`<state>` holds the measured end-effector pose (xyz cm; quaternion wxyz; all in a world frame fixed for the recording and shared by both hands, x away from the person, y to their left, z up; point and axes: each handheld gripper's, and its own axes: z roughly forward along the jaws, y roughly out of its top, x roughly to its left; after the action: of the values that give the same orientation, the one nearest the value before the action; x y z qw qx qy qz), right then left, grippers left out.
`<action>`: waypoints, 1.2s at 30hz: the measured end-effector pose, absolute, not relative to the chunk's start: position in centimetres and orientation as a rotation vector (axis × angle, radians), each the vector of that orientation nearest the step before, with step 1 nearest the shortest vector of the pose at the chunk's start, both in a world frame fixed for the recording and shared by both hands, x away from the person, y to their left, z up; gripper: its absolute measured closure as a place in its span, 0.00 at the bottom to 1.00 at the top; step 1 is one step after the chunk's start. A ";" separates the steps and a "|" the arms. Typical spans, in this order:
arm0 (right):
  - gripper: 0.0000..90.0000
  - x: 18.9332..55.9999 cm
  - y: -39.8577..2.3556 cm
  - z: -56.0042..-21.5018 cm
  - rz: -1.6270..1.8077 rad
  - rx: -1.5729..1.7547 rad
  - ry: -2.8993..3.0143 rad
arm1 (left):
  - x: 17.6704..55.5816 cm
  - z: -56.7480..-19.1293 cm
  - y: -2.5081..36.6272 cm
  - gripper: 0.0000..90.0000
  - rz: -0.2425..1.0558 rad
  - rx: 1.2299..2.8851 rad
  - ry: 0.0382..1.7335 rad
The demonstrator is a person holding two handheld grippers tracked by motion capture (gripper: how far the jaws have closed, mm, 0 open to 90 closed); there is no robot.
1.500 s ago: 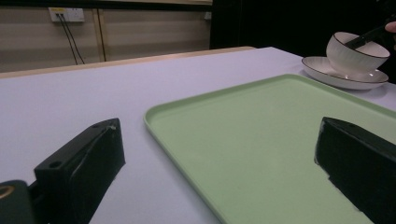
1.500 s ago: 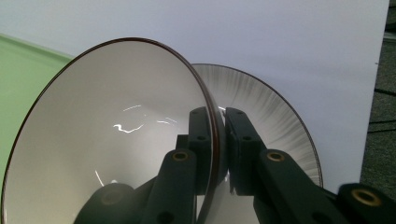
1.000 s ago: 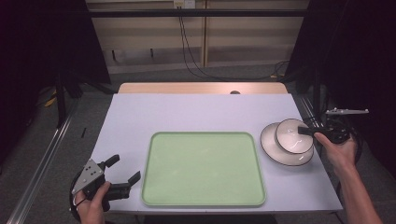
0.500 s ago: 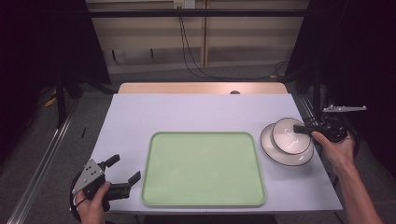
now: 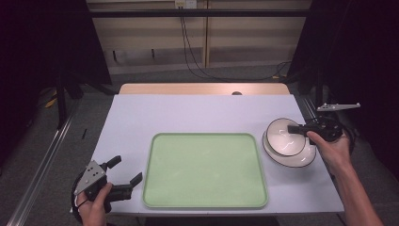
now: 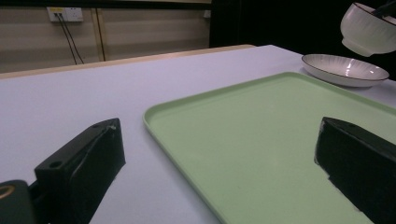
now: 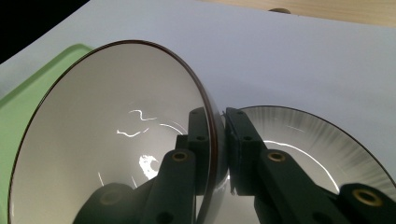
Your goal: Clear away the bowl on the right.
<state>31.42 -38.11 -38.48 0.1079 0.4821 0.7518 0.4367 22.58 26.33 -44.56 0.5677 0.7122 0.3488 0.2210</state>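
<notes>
Gripping the white bowl (image 7: 112,140) by its rim, the right gripper (image 5: 301,129) has its jaws clamped either side of the dark-edged wall, one inside, one outside. Bowl is lifted clear of the white plate (image 5: 294,157) and tilted, hanging just above it at the right side of the surface (image 5: 197,113); the left gripper view shows the gap between bowl (image 6: 369,32) and plate (image 6: 345,69). Plate lies flat on the surface just beside the right edge of the green tray (image 5: 204,170); I can't tell if they touch. Left gripper (image 5: 123,175) sits at the front-left corner of the surface, just left of the tray, jaws spread wide and holding nothing, pointing across the tray (image 6: 280,135) toward the plate.
</notes>
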 end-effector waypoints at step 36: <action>0.90 36.4 -31.1 -38.1 1.284 1.392 2.342 | 22.6 -44.6 26.4 0.02 0.529 1.670 0.825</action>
<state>36.38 -31.06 -38.10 0.0648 0.4612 0.7760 0.4253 22.56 26.40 -44.57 0.5667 0.7107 0.3511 0.2249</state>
